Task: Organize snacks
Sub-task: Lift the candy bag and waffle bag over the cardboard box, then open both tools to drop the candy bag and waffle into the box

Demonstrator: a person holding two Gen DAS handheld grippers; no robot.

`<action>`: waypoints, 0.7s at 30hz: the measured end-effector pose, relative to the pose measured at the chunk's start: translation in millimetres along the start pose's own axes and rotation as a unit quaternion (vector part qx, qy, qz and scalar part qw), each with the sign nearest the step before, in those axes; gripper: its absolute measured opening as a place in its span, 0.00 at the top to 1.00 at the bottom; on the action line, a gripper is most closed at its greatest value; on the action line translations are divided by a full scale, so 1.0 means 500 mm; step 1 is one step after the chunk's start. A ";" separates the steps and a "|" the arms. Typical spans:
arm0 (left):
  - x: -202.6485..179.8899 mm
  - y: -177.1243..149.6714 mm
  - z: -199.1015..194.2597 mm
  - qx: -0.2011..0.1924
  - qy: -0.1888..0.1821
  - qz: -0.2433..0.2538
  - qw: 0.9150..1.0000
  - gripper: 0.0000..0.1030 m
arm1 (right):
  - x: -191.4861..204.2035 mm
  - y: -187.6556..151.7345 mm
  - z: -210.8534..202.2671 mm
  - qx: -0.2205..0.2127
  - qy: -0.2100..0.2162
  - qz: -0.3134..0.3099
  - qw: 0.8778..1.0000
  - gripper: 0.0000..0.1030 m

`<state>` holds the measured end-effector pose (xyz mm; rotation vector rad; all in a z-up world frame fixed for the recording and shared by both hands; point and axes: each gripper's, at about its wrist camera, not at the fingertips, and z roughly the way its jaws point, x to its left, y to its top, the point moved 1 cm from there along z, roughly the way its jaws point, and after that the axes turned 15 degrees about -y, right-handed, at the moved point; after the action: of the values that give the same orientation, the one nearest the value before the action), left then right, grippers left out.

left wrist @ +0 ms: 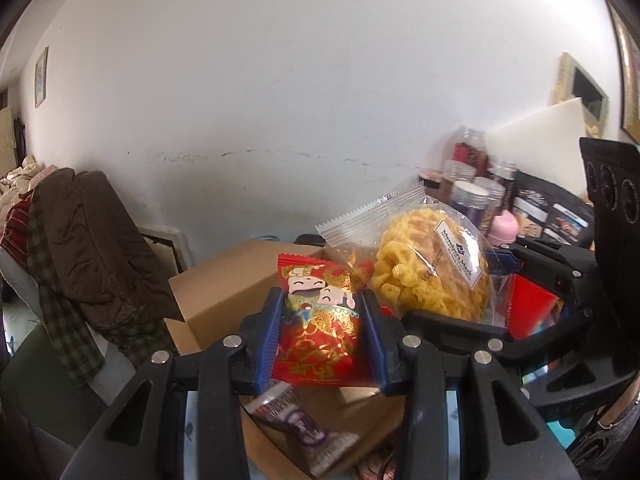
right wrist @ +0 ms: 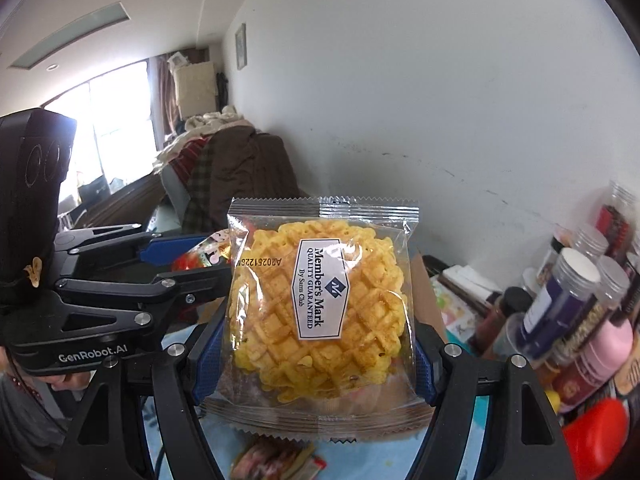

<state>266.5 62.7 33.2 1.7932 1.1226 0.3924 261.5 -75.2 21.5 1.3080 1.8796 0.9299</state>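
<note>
Both grippers loaded, both held up in the air. Left gripper [left wrist: 322, 344] is clamped on a red snack packet [left wrist: 320, 328] printed with cartoon figures, its blue pads pressing both sides. Right gripper [right wrist: 316, 344] is closed on a clear-wrapped yellow lattice pastry [right wrist: 320, 308], the wrapper squeezed between its fingers [right wrist: 206, 356]. From the left wrist view the two snacks sit just beside each other, above and in front of an open cardboard box [left wrist: 216, 292]. Box looks the likely destination, though that is my reading; its inside is mostly hidden, so I cannot tell what is already packed. More loose wrapped snacks [left wrist: 304, 436] lie lower down, under the grippers. Jars and bottles [right wrist: 568, 300] crowd the desk against the wall on the right. Judgement: task is midway at best. Two items are in hand and not yet placed, and at least a couple more are waiting below.
</note>
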 end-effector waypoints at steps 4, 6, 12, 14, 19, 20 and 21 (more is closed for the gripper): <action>0.035 0.007 0.035 0.010 0.015 -0.006 1.000 0.63 | 0.002 0.010 0.046 0.014 0.005 0.002 1.000 0.27; 0.050 0.010 0.053 0.017 0.021 -0.009 1.000 0.63 | -0.002 0.015 0.072 0.025 0.009 0.005 1.000 0.27; 0.099 0.001 0.110 0.047 0.025 -0.028 0.998 0.63 | -0.006 0.015 0.138 0.057 0.009 0.002 0.998 0.27; 0.111 -0.005 0.127 0.060 0.023 -0.039 0.997 0.63 | -0.004 0.012 0.159 0.069 0.007 -0.001 0.998 0.27; 0.136 -0.027 0.171 0.091 0.033 -0.055 0.994 0.63 | -0.005 -0.005 0.206 0.099 -0.002 -0.002 0.995 0.27; 0.139 -0.031 0.177 0.096 0.036 -0.056 0.993 0.63 | -0.005 -0.010 0.216 0.106 -0.003 -0.002 0.994 0.27; 0.140 -0.036 0.185 0.101 0.038 -0.057 0.992 0.63 | -0.006 -0.015 0.225 0.112 -0.004 -0.003 0.994 0.27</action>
<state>356.0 72.2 -42.0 1.8919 1.3522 0.2899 351.8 -59.5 -44.4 1.4333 2.0270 0.7251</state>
